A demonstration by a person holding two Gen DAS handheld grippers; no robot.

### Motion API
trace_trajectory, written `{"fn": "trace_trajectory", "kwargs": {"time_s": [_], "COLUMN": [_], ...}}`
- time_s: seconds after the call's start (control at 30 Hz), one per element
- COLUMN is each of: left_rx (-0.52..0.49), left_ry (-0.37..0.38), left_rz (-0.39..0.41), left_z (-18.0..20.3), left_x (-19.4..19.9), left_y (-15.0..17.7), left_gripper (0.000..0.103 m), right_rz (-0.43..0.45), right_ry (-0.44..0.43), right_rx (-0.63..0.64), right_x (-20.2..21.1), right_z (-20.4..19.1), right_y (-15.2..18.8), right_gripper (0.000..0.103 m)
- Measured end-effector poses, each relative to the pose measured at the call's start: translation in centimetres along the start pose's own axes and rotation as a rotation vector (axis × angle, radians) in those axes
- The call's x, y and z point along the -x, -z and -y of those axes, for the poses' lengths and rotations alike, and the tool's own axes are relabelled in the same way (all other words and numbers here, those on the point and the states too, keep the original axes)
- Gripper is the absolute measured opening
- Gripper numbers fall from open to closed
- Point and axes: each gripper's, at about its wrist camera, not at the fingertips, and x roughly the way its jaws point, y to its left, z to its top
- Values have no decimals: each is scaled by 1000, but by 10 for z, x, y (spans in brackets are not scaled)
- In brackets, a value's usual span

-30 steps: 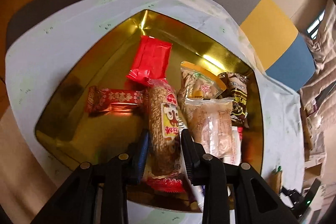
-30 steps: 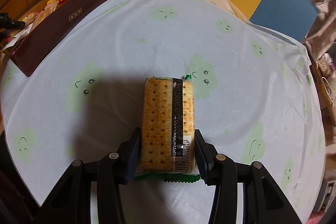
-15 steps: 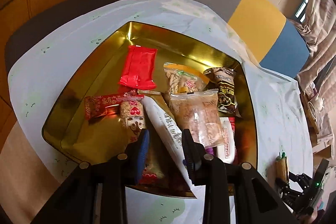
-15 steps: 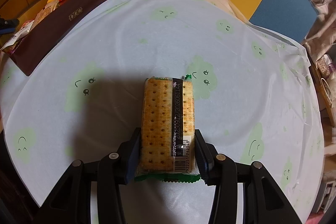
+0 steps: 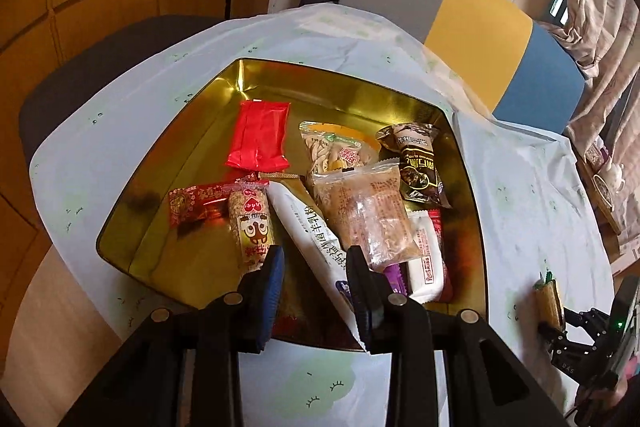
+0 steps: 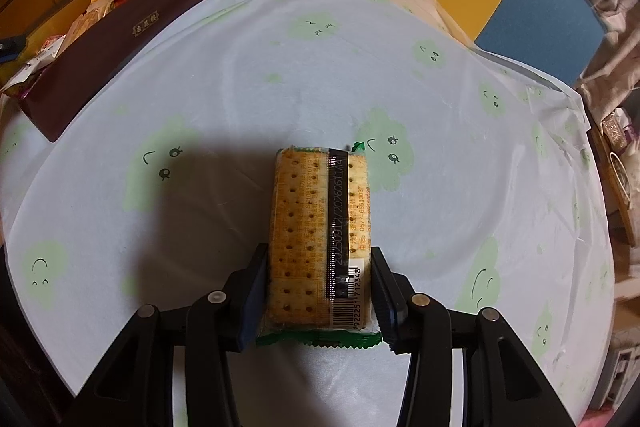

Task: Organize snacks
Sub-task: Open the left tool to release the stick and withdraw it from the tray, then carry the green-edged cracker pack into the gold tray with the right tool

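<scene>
A gold tin box [image 5: 192, 163] on the table holds several snack packets. My left gripper [image 5: 314, 267] hangs open and empty above its near edge. The grain bar [image 5: 250, 223] with a cartoon face lies in the box next to a long white packet [image 5: 316, 239]. A red packet [image 5: 260, 135] lies further back. My right gripper [image 6: 318, 281] is shut on a cracker pack [image 6: 320, 227] with a clear wrapper, over the tablecloth. That pack and gripper also show at the right edge of the left wrist view [image 5: 548, 301].
The box's dark maroon side [image 6: 116, 43] stands at the far left of the right wrist view. A pale cloth [image 6: 460, 147] with green cloud faces covers the round table. A grey, yellow and blue cushioned bench [image 5: 480, 27] runs behind the table.
My left gripper let go of the grain bar, which now lies in the box, and drew back and up. My right gripper held still with the cracker pack.
</scene>
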Motion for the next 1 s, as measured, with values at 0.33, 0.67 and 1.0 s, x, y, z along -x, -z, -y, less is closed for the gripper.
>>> {"fn": "trace_trajectory", "kwargs": {"time_s": [0.33,0.67,1.0], "left_rx": [-3,43,42], "left_ry": [-32,-51,-50], "left_rz": [48,63,78], "left_z": [-17,-43,-53], "left_x": [21,33,39], "left_y": [4,10,19], "left_gripper": [32,32,32], "right_rz": [12,8,-43], "right_ry": [39,54,90], "right_rx": [17,16,-11], "right_x": [2,1,0], "right_z": [-6,-7,-8], "right_y": [2,3,-5], "right_gripper": [47,47,47]}}
